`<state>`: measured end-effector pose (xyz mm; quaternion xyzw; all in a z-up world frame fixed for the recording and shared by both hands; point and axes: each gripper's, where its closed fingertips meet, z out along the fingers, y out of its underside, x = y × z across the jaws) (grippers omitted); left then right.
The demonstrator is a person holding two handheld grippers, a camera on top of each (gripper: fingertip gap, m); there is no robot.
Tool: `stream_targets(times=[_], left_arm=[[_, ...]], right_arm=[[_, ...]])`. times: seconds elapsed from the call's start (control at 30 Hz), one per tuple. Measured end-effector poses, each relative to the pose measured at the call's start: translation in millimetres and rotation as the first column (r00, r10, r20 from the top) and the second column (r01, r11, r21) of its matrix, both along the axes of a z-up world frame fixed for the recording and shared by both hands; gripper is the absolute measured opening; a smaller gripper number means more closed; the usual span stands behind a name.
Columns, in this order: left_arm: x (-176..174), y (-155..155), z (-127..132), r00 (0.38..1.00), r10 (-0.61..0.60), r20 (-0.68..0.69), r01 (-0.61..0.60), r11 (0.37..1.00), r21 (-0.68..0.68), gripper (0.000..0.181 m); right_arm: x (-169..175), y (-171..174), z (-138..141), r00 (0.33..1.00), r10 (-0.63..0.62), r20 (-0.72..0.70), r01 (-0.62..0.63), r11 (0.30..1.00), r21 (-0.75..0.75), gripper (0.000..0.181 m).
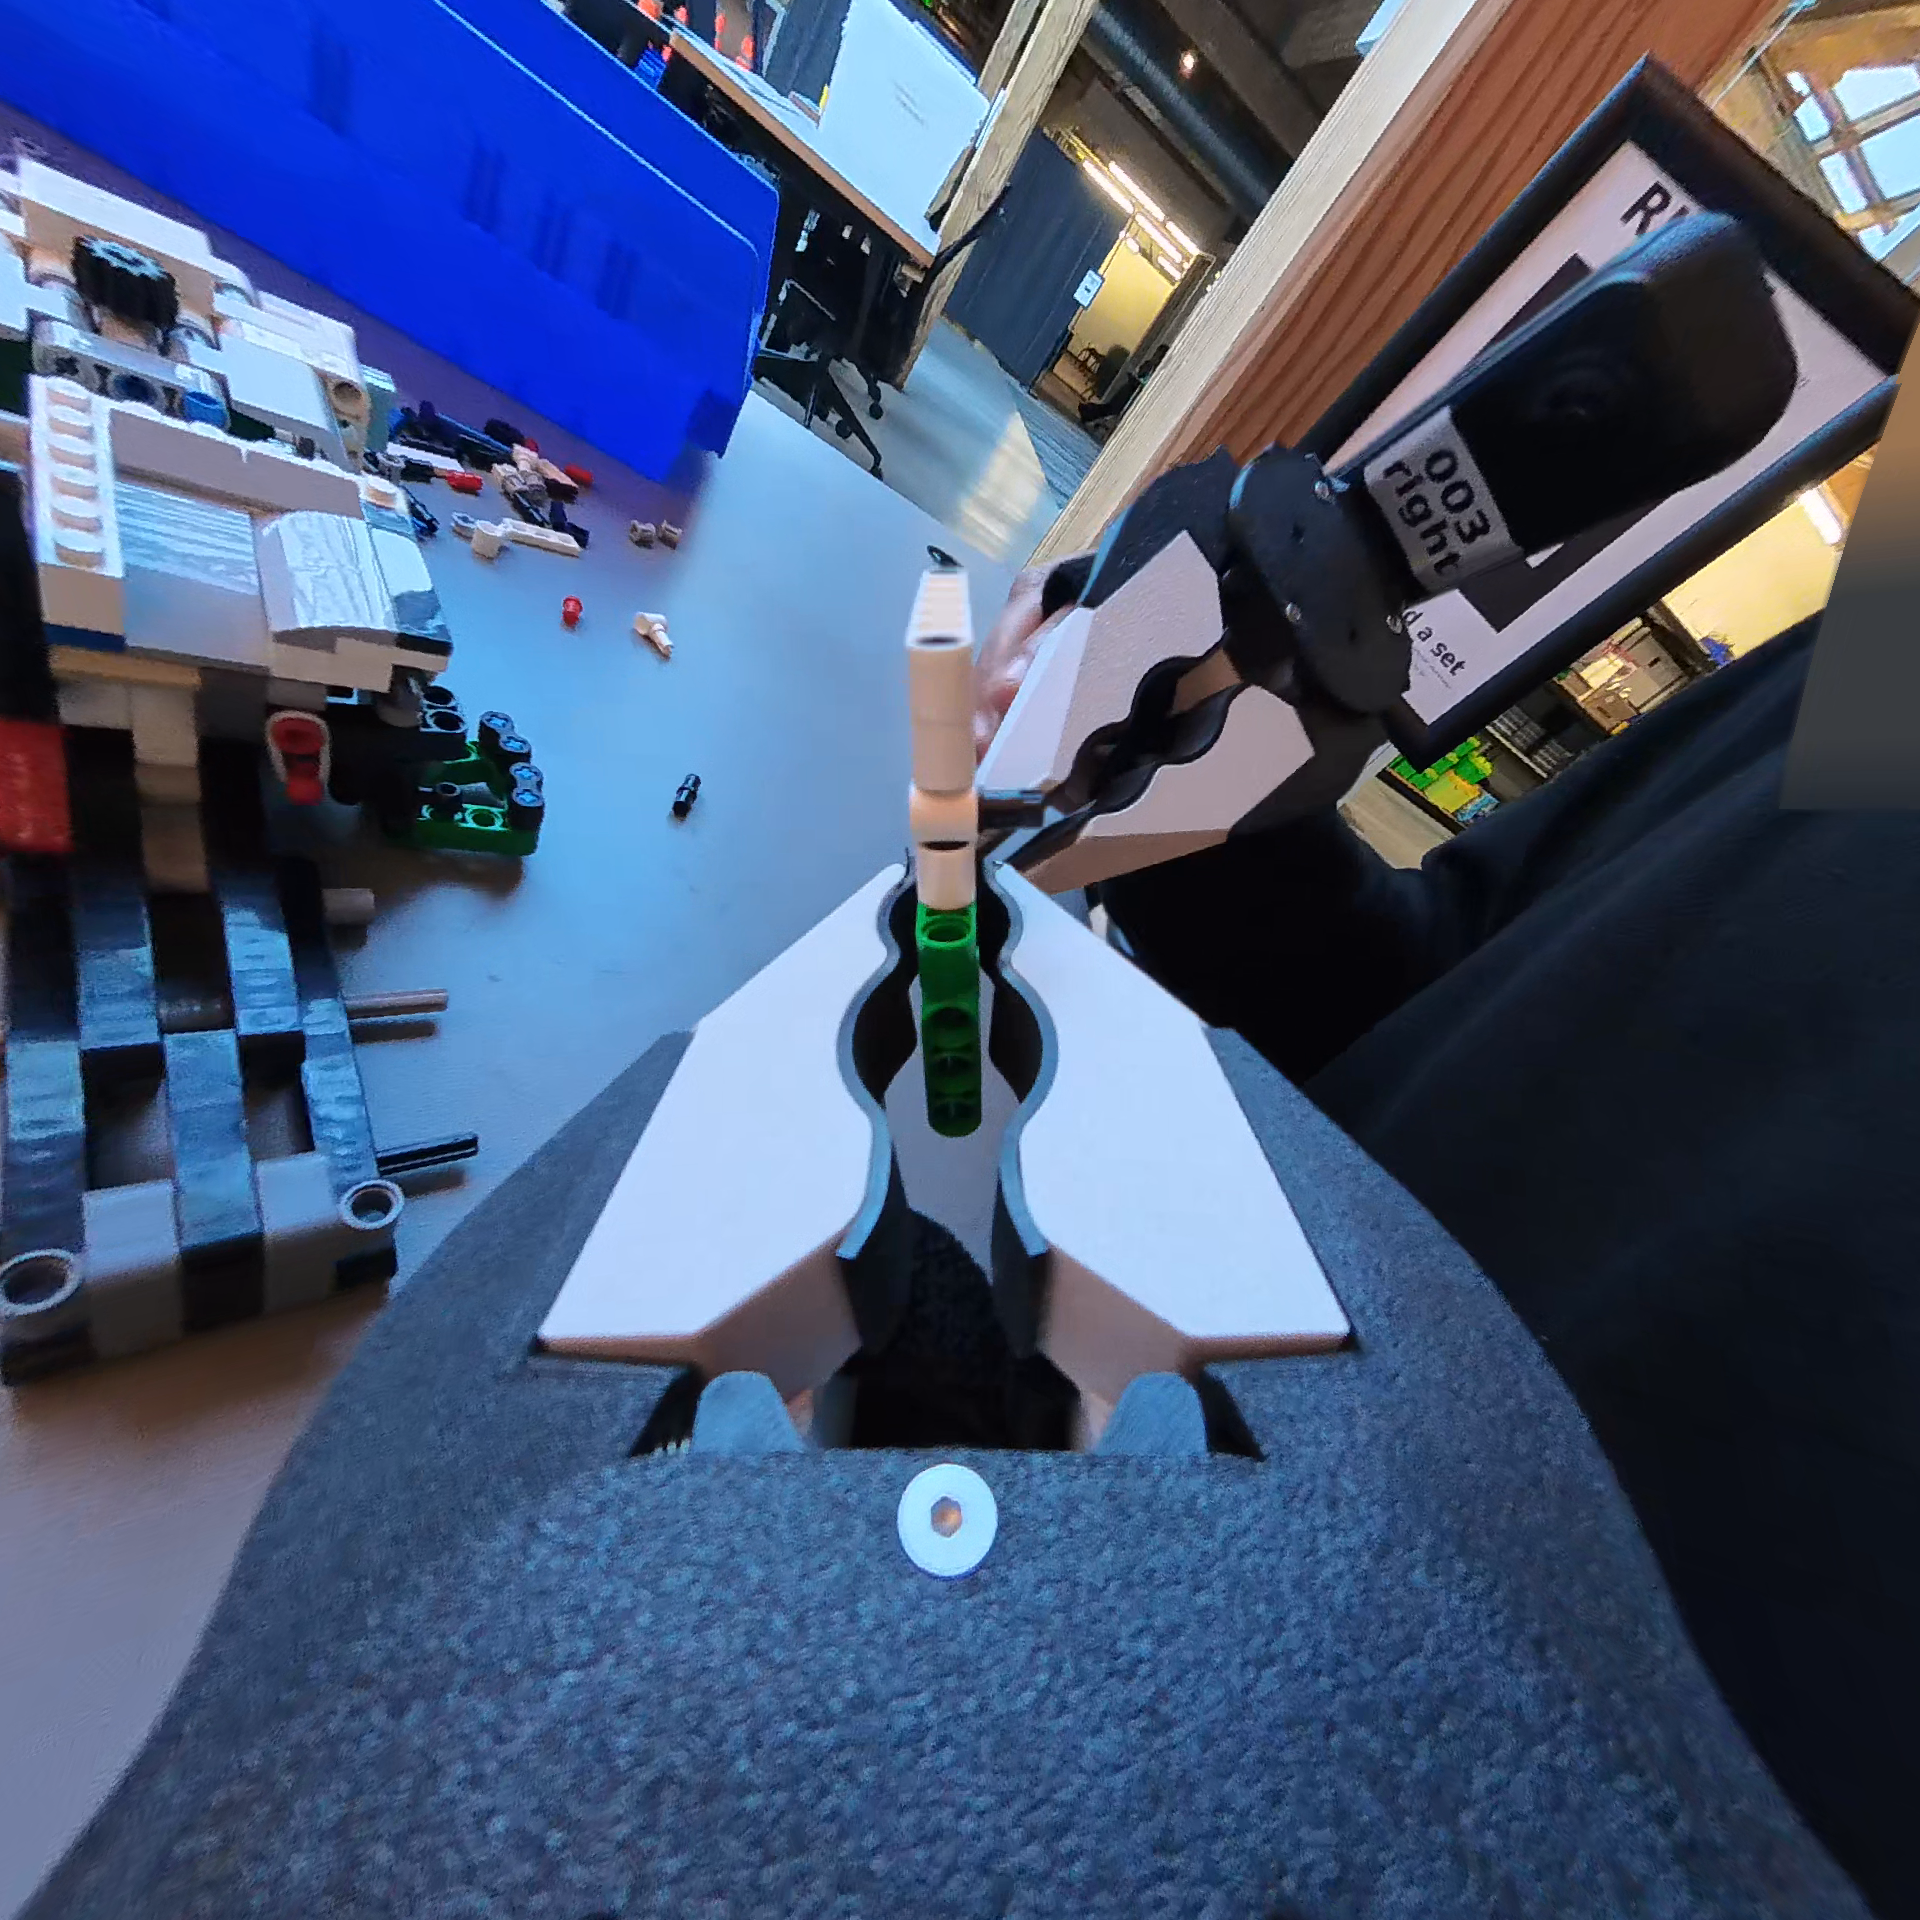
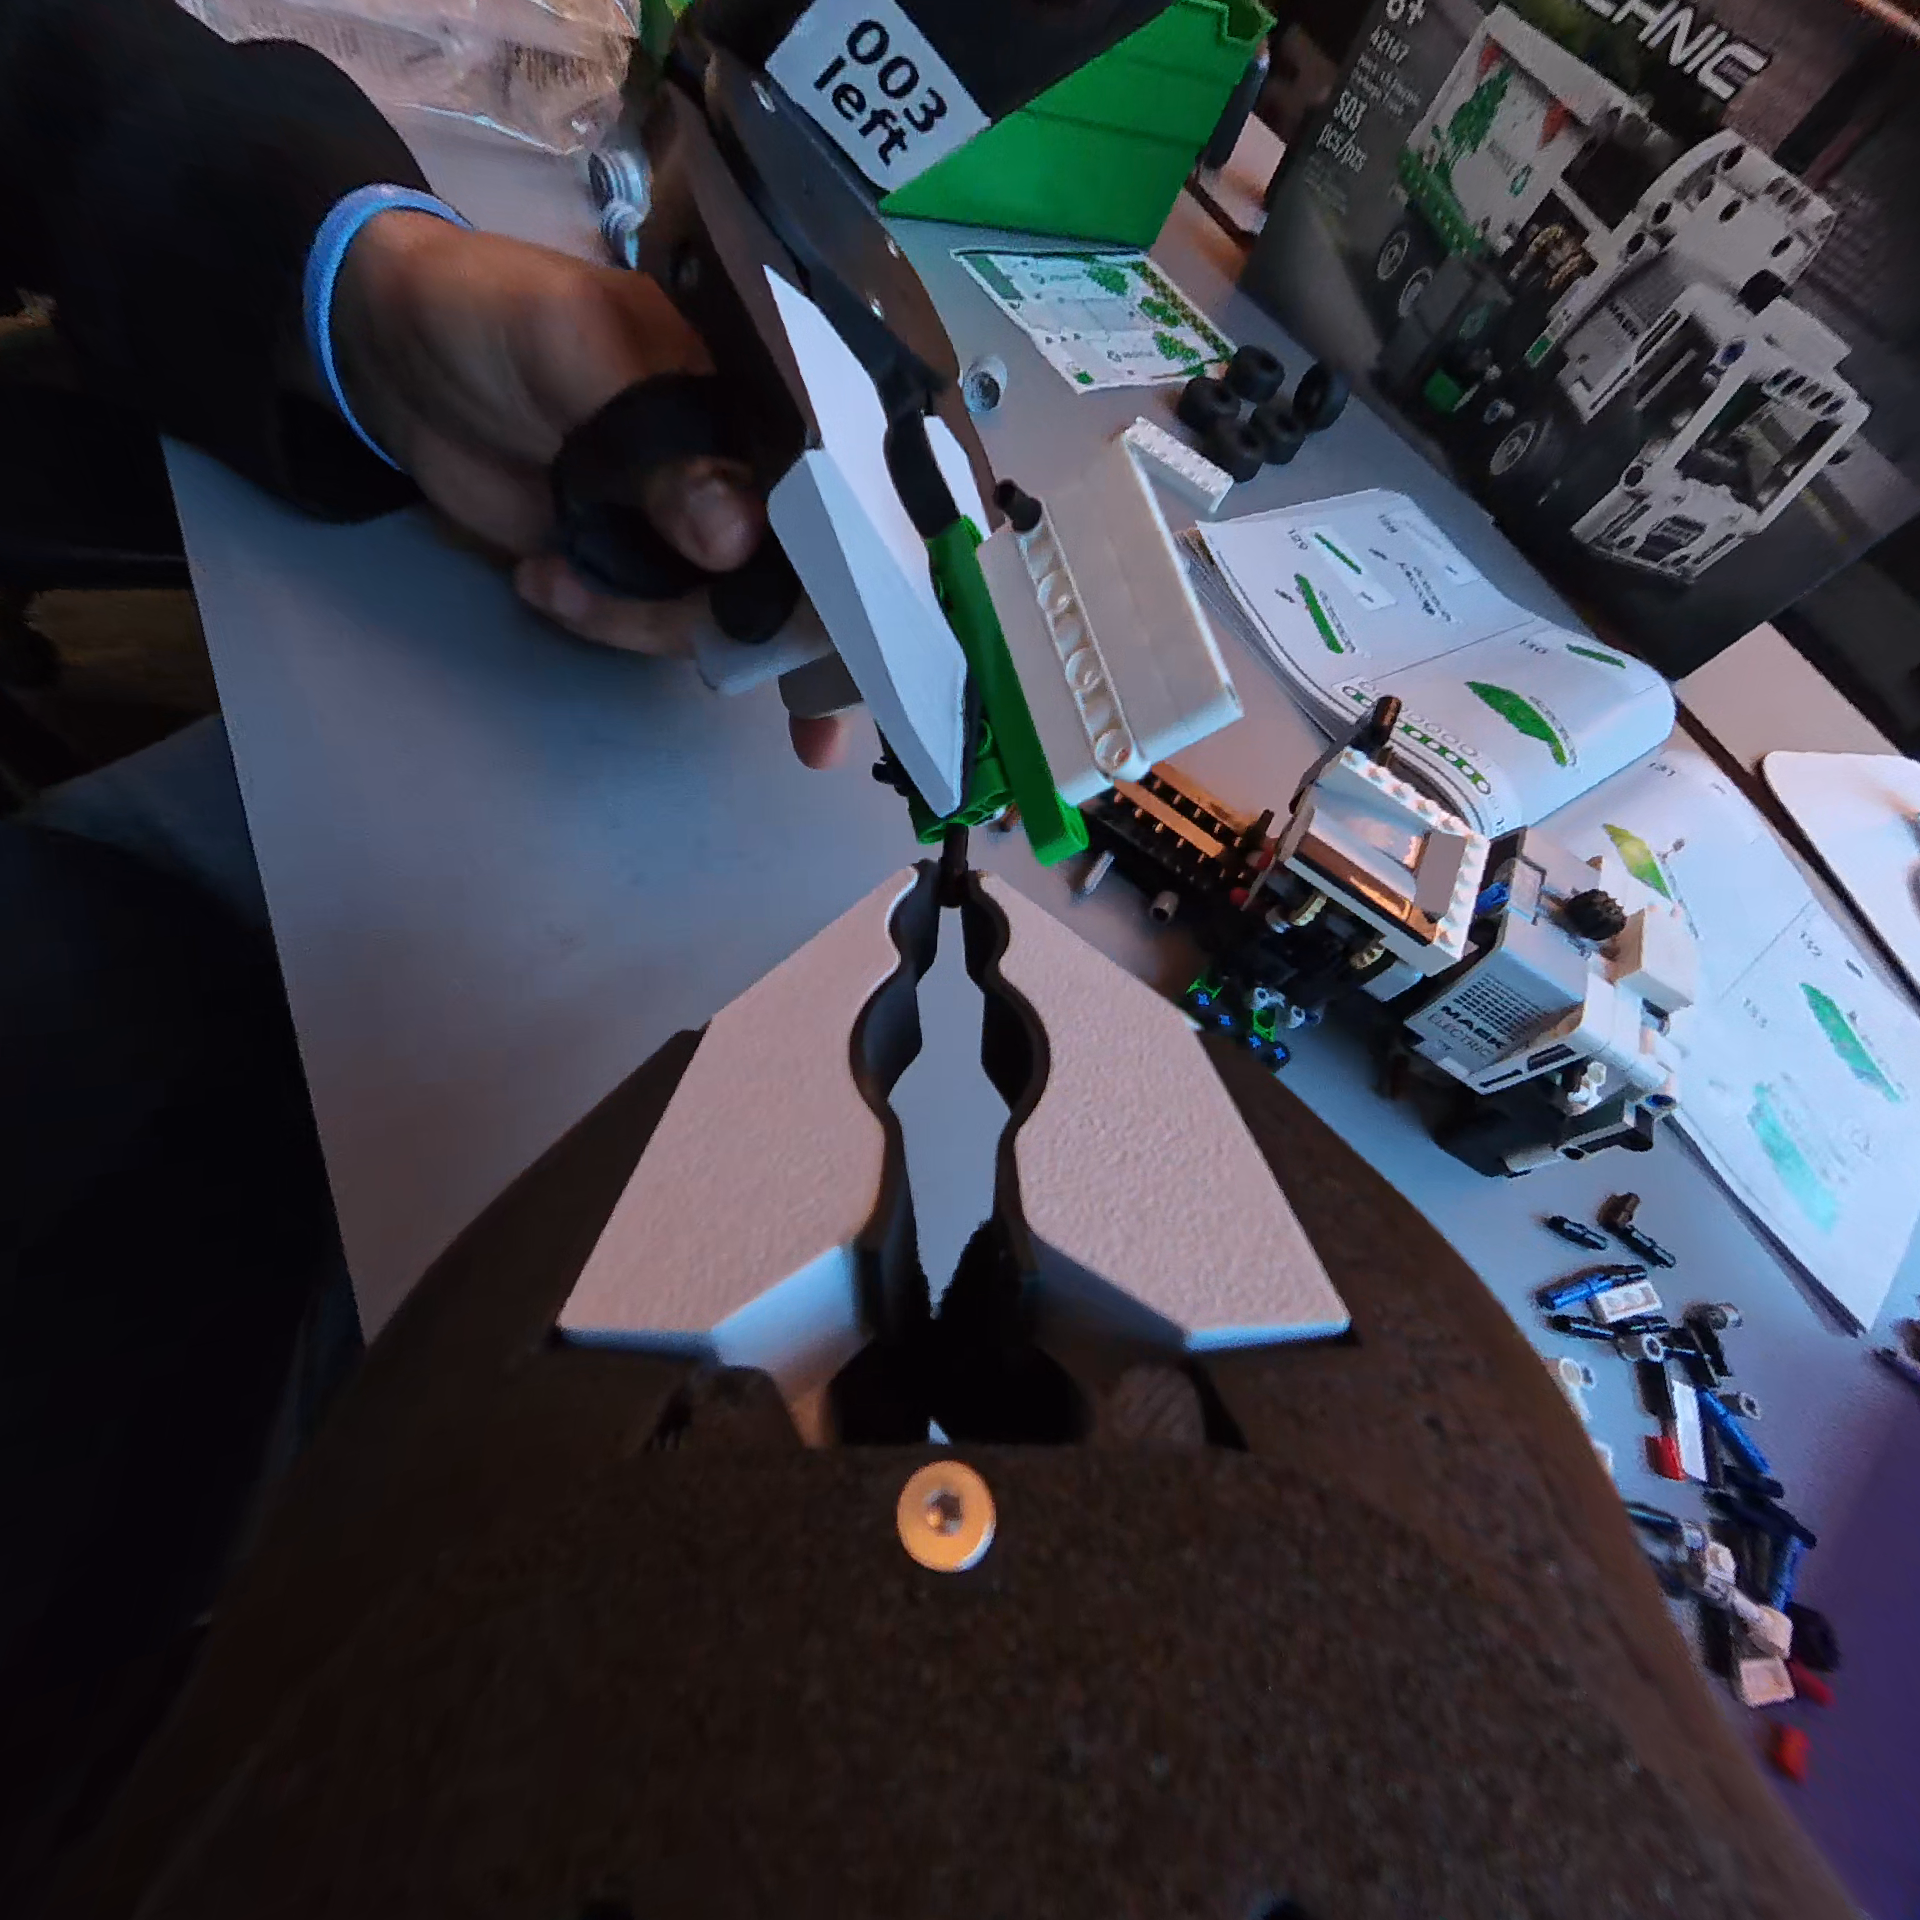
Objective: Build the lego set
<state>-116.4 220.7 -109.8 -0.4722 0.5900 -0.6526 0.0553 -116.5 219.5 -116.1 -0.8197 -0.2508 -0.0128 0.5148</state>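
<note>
My left gripper [image 1: 948,883] is shut on a green beam [image 1: 948,1018] that carries a white panel assembly [image 1: 940,717], held upright above the table. My right gripper [image 2: 945,883] is shut on a small black pin [image 2: 951,862], whose tip is at the lower end of the green beam [image 2: 987,686]. In the left wrist view the right gripper [image 1: 1003,826] comes in from the right and the pin [image 1: 1013,798] touches the side of the white assembly. The right wrist view shows the left gripper [image 2: 951,790] and the white panel [image 2: 1132,613]. A partly built white truck [image 2: 1455,935] stands on the table.
Open instruction booklet [image 2: 1455,644], the set's box [image 2: 1610,260], several black tyres [image 2: 1257,405] and a green bin [image 2: 1070,125] lie behind. Loose small parts [image 2: 1694,1403] are scattered at the right. A blue bin [image 1: 468,208] stands beyond the truck [image 1: 208,623]. A hand [image 2: 499,395] holds the left gripper. Only a small space, under 4 cm, lies between the two pairs of fingers.
</note>
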Motion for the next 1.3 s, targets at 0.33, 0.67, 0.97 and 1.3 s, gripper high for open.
stream_targets(times=[0.33,0.67,0.97,1.3], left_arm=[[2.4,5.3,-10.2,0.999,0.038,-0.035,-0.036,0.997,0.069,0.006],[9.7,20.0,-15.5,0.969,0.202,0.143,-0.245,0.865,0.437,0.006],[11.2,29.8,-15.7,0.953,0.251,0.168,-0.302,0.824,0.48,0.006],[12.7,28.5,-15.1,0.938,0.255,0.235,-0.345,0.748,0.568,0.006]], right_arm=[[-3.8,-1.5,9.4,0.993,0.027,-0.113,-0.021,0.998,0.055,0.003],[-13.6,10.6,-1.5,0.996,-0.013,-0.093,0.01,0.999,-0.036,0.003],[-10.6,10.6,-9.3,0.981,-0.044,-0.188,0.028,0.996,-0.084,0.003],[-13.5,20.7,-4.6,0.957,-0.067,-0.282,0.056,0.997,-0.048,0.002]])
